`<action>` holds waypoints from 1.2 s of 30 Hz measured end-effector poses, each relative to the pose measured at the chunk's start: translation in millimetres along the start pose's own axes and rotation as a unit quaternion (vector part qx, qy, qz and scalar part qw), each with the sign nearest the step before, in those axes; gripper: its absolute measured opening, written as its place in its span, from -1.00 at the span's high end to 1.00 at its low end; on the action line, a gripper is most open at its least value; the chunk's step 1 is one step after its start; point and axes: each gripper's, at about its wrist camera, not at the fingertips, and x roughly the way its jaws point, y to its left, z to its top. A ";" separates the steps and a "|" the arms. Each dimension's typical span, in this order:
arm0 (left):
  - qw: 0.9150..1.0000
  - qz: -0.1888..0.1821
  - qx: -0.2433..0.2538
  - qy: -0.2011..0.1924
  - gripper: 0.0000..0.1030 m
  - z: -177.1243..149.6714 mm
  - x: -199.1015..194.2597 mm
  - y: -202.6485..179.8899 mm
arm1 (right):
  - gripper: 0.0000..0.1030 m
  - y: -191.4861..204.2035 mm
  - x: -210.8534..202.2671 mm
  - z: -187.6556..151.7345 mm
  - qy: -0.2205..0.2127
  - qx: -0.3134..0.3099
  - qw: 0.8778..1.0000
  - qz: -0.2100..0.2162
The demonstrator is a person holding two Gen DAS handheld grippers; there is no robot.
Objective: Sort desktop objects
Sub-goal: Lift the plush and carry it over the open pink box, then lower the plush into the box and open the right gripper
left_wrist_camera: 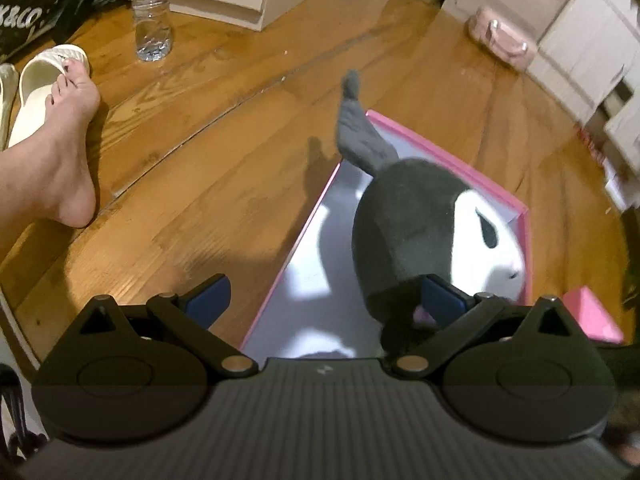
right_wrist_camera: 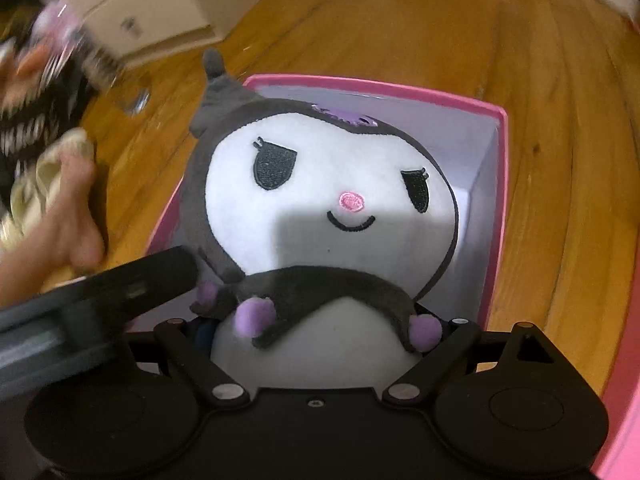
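A grey and white plush doll [right_wrist_camera: 320, 208] with purple pompoms hangs over an open pink box [right_wrist_camera: 500, 160] with a white inside. My right gripper [right_wrist_camera: 320, 332] is shut on the plush doll's white body, its fingers hidden by the plush. In the left wrist view the plush doll [left_wrist_camera: 412, 236] is seen from the side above the pink box [left_wrist_camera: 524, 216]. My left gripper [left_wrist_camera: 328, 300] is open and empty beside the doll; its right fingertip [left_wrist_camera: 444, 296] is close to the doll's dark lower edge. The left gripper's body [right_wrist_camera: 100, 300] shows at the left of the right wrist view.
The box sits on a wooden floor [left_wrist_camera: 200, 160]. A bare foot [left_wrist_camera: 60, 140] and white slippers [left_wrist_camera: 40, 80] are at the left. A water bottle [left_wrist_camera: 152, 12], white drawers [right_wrist_camera: 152, 12], a pink case [left_wrist_camera: 504, 40] and a pink lid [left_wrist_camera: 592, 316] are around.
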 end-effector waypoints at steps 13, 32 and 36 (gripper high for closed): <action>0.999 -0.030 -0.020 0.000 -1.00 -3.4 16.5 -0.1 | -0.81 -11.5 -19.0 4.9 -0.005 0.008 1.000 -0.027; 0.996 -0.057 -0.056 0.043 -1.00 -11.7 32.2 2.5 | -0.81 -27.2 -47.3 -2.5 -0.026 -0.004 1.000 -0.012; 0.995 -0.049 -0.070 0.051 -1.00 -11.9 36.8 5.7 | -0.79 -25.5 -59.9 -4.3 -0.045 -0.012 0.999 0.007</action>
